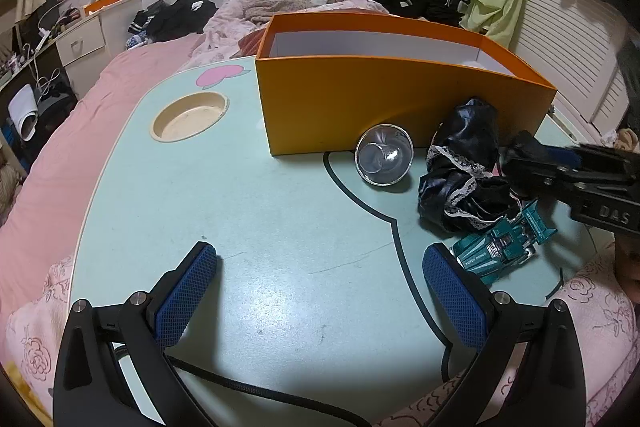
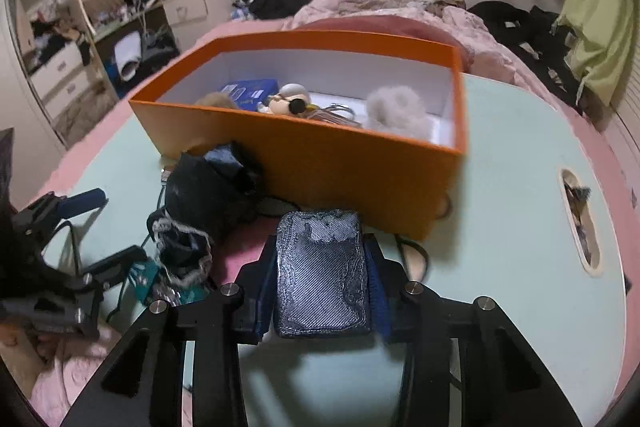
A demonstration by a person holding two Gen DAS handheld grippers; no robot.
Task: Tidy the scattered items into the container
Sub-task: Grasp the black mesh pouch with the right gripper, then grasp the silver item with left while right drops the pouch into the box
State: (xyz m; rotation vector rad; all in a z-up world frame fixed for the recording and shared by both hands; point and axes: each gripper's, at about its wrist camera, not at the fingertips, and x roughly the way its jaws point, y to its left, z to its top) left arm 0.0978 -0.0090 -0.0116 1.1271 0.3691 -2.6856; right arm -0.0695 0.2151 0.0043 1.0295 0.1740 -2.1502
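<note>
The orange box (image 1: 400, 99) stands on the mint-green table (image 1: 240, 211). In front of it lie a glass cup (image 1: 384, 157) on its side, a black lace-trimmed cloth (image 1: 464, 175) and a teal toy car (image 1: 504, 251). My left gripper (image 1: 320, 287) is open over bare table, and the car sits just beyond its right fingertip. My right gripper (image 2: 322, 247) is shut on a dark blue-grey textured block (image 2: 322, 287), just in front of the box (image 2: 320, 163). Inside the box are a blue carton (image 2: 252, 91), a small figurine (image 2: 290, 101) and a grey fluffy thing (image 2: 394, 115).
The table rests on a pink bed. It has a round cup recess (image 1: 188, 117) at the far left and a slot (image 2: 582, 223) near its right edge. Clothes are piled on the bed behind the box. The right gripper (image 1: 524, 167) reaches in over the cloth.
</note>
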